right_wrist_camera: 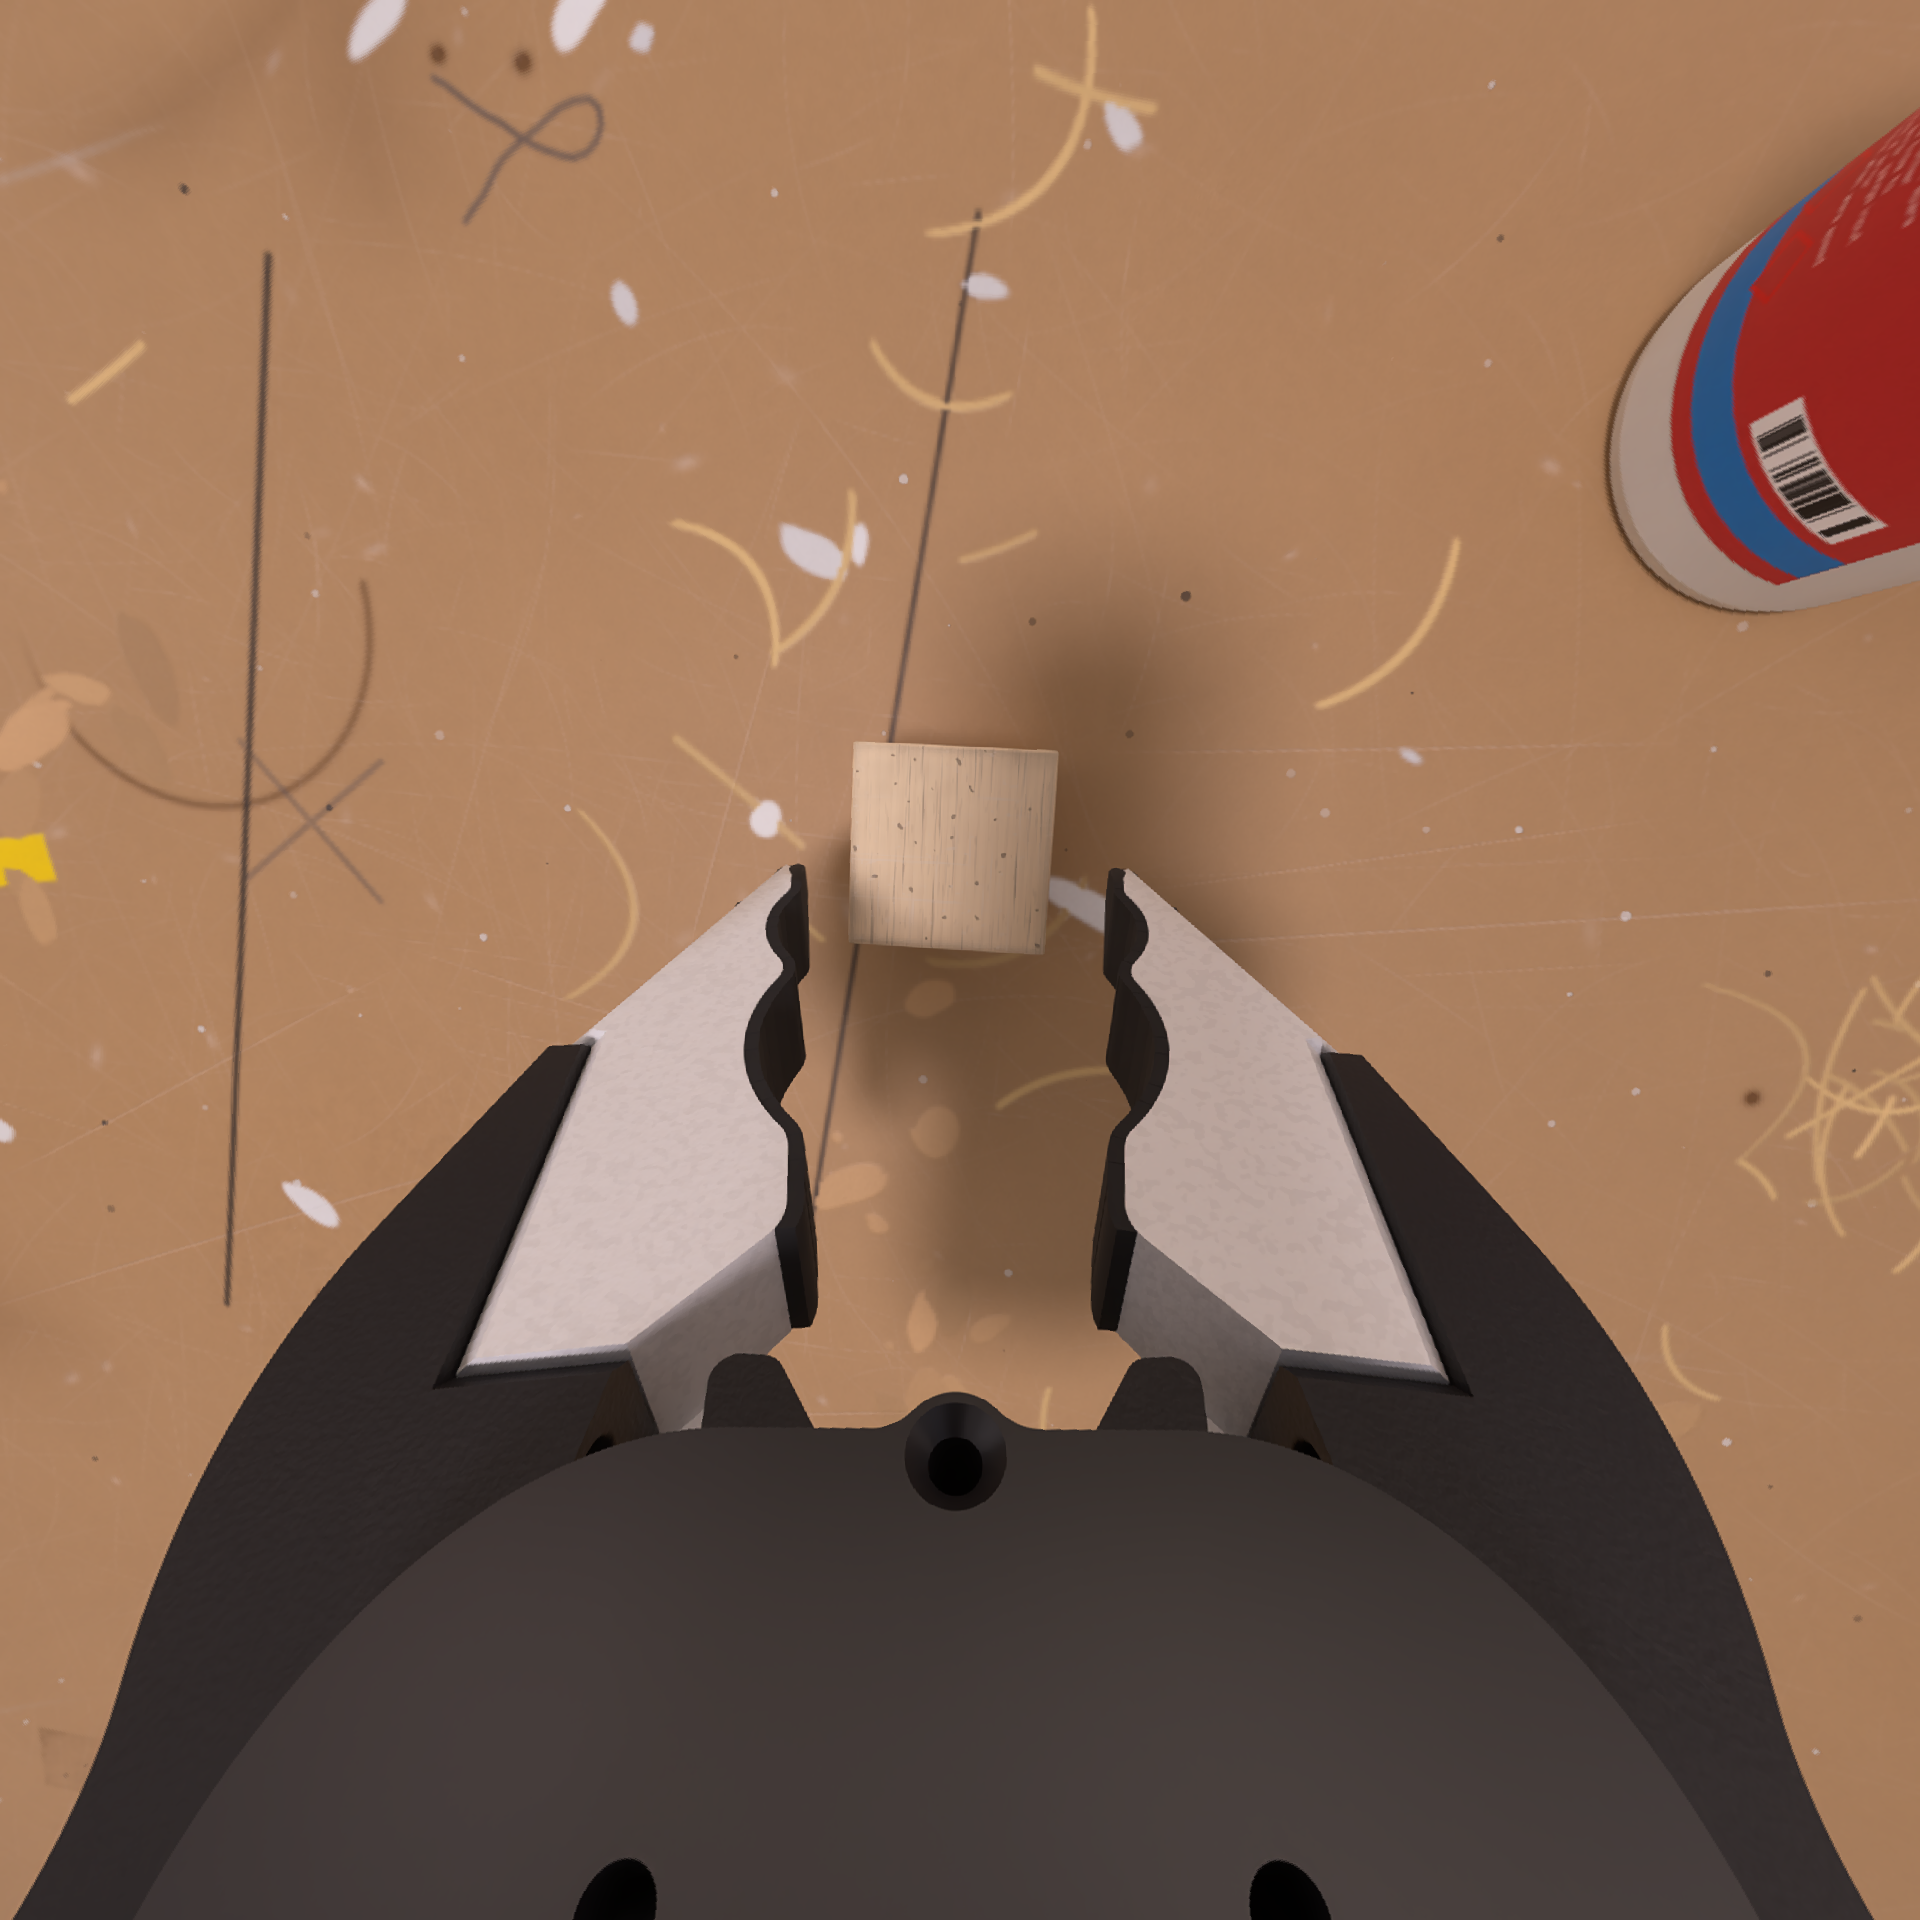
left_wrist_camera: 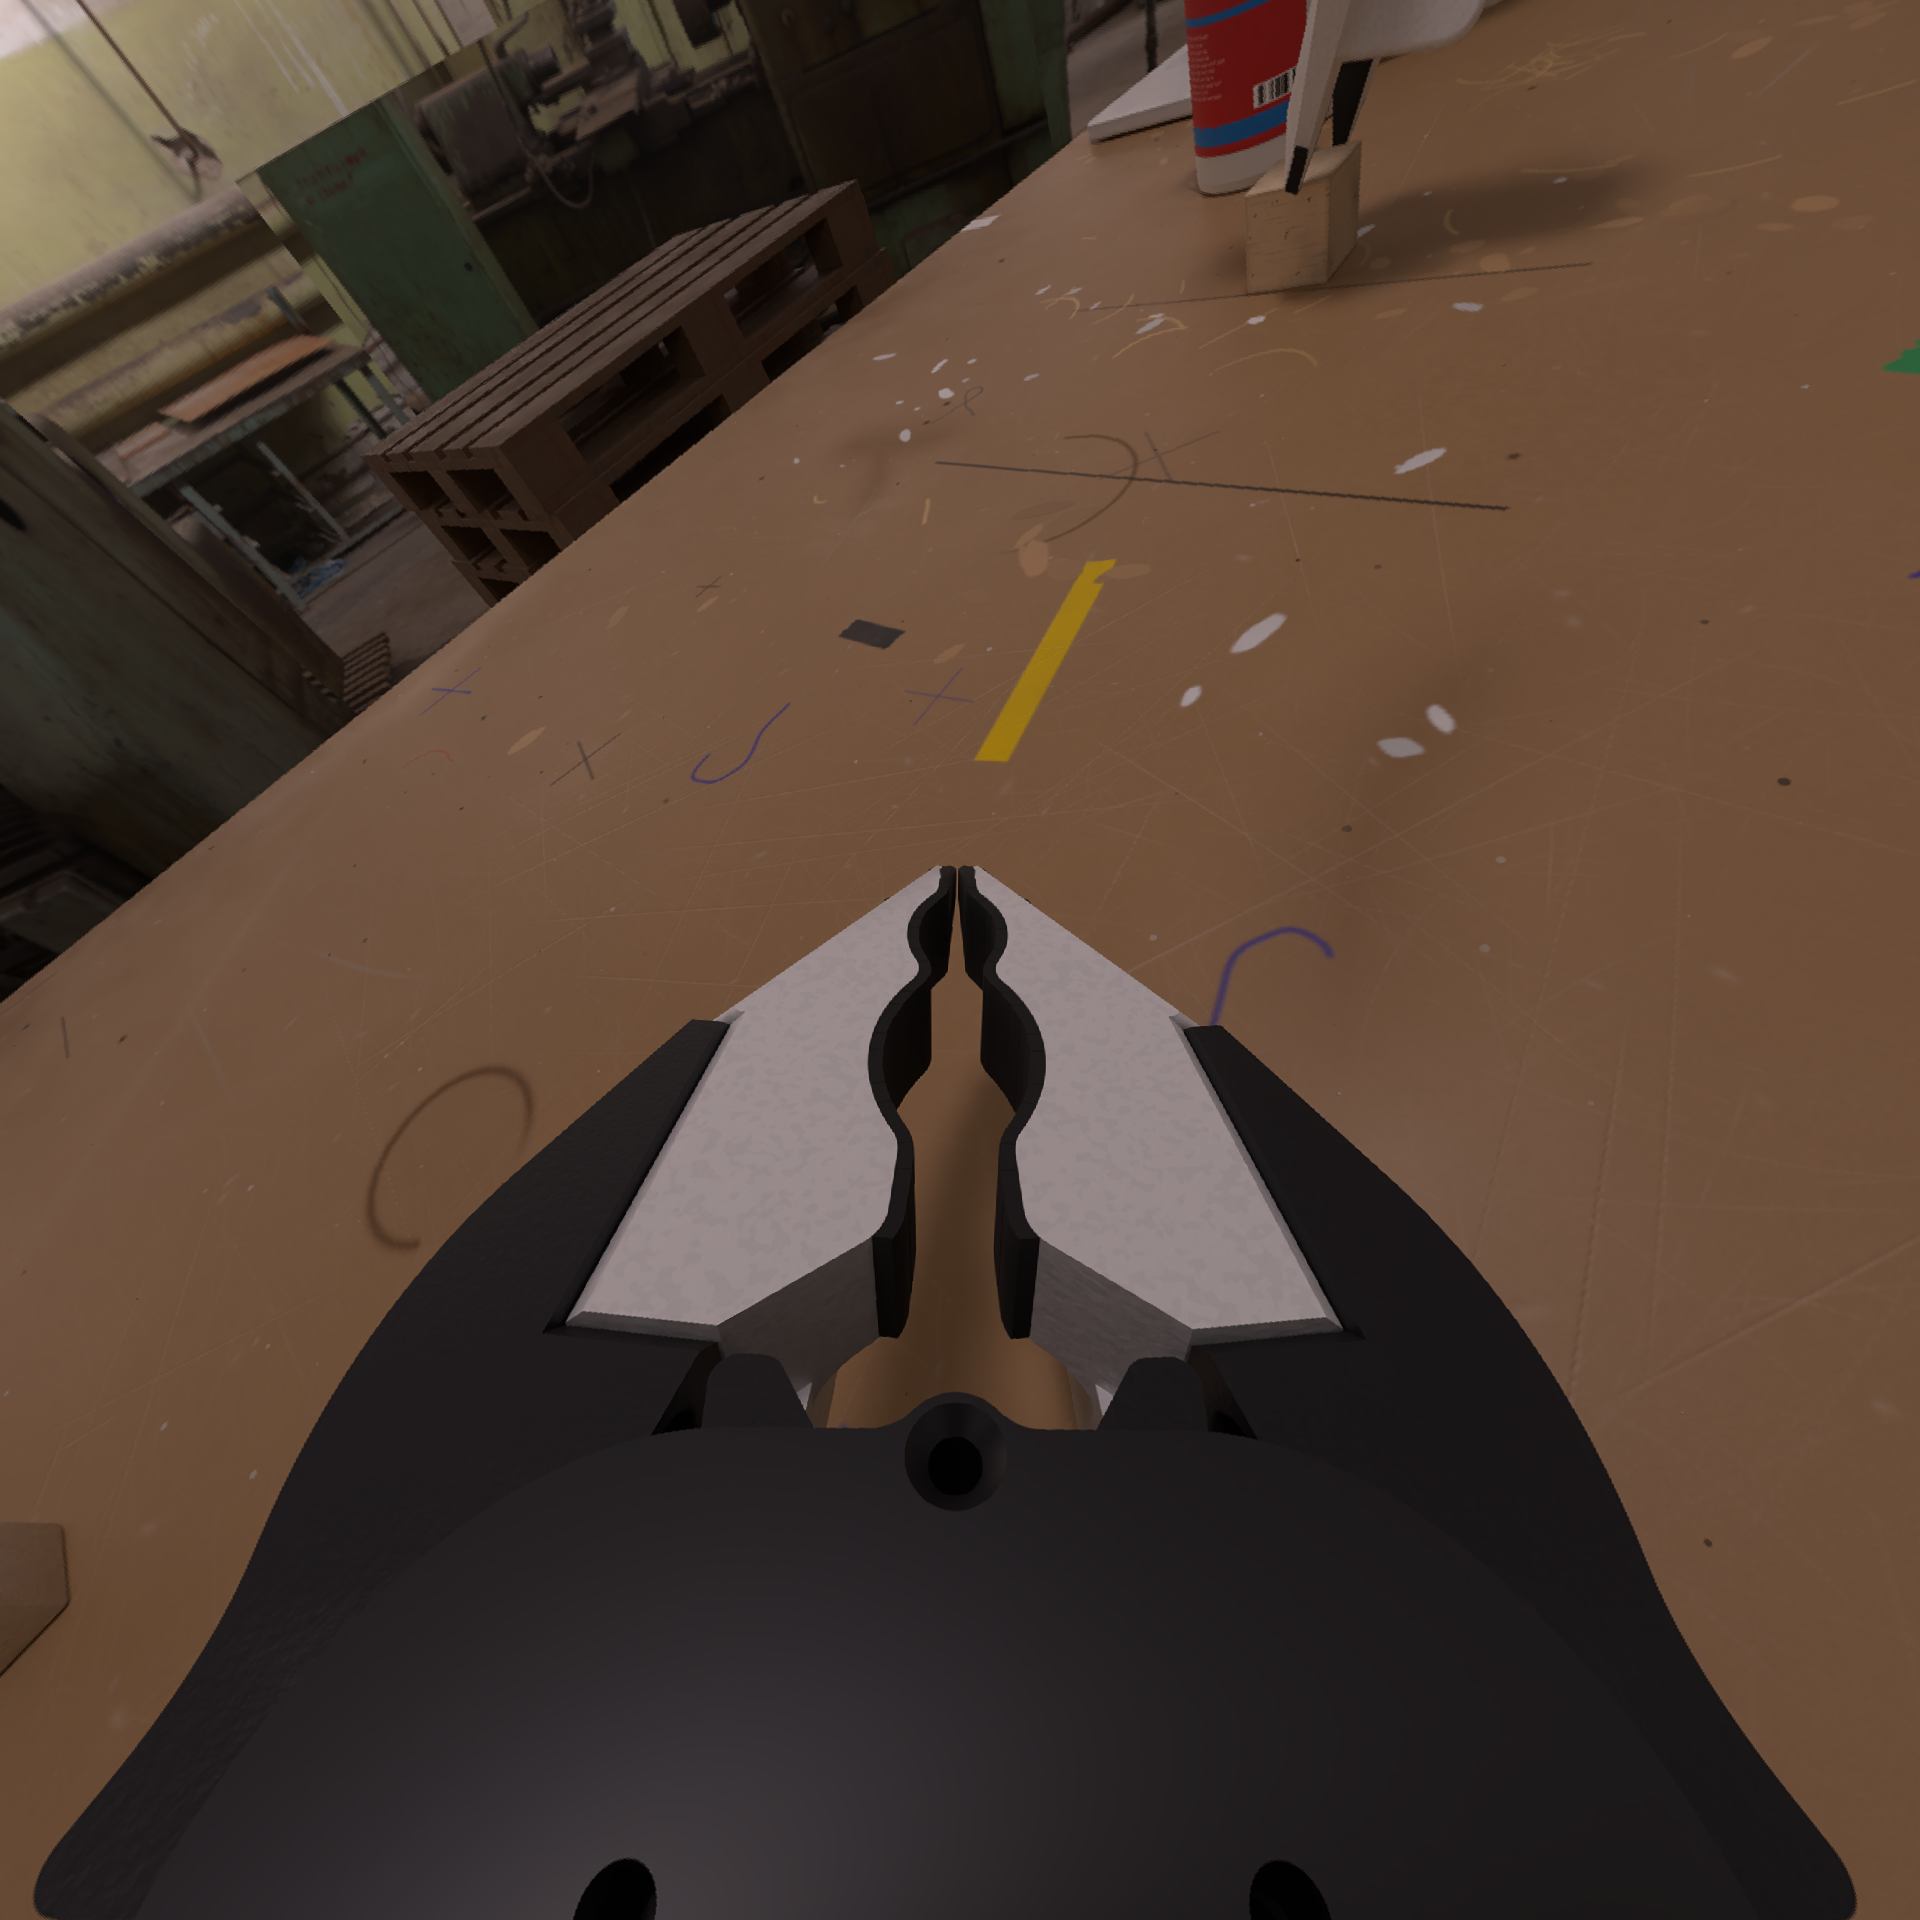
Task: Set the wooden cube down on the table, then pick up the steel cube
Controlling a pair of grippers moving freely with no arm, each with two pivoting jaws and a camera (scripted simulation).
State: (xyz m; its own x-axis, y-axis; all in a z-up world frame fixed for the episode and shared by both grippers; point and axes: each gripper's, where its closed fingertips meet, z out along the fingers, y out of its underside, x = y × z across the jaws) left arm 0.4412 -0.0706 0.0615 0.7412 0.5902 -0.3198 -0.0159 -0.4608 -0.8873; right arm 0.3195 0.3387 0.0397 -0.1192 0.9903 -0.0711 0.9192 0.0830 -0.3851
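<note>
The wooden cube [right_wrist_camera: 953,847] is pale and rests on the brown table [right_wrist_camera: 416,1039]. My right gripper [right_wrist_camera: 956,883] points down at it and is open. Its fingertips [right_wrist_camera: 798,904] flank the cube's near part with a small gap on each side. In the left wrist view the cube [left_wrist_camera: 1304,223] stands far off at the upper right, with the right gripper [left_wrist_camera: 1322,145] over its top. My left gripper [left_wrist_camera: 956,873] is shut and empty, low over the table. No steel cube is in view.
A red and blue can [right_wrist_camera: 1787,416] stands close to the cube; it also shows in the left wrist view [left_wrist_camera: 1236,94], with a white flat board [left_wrist_camera: 1143,104] behind it. The table's edge [left_wrist_camera: 520,613] runs diagonally at the left, with a wooden pallet [left_wrist_camera: 623,364] beyond. A brown block [left_wrist_camera: 31,1590] lies at the lower left.
</note>
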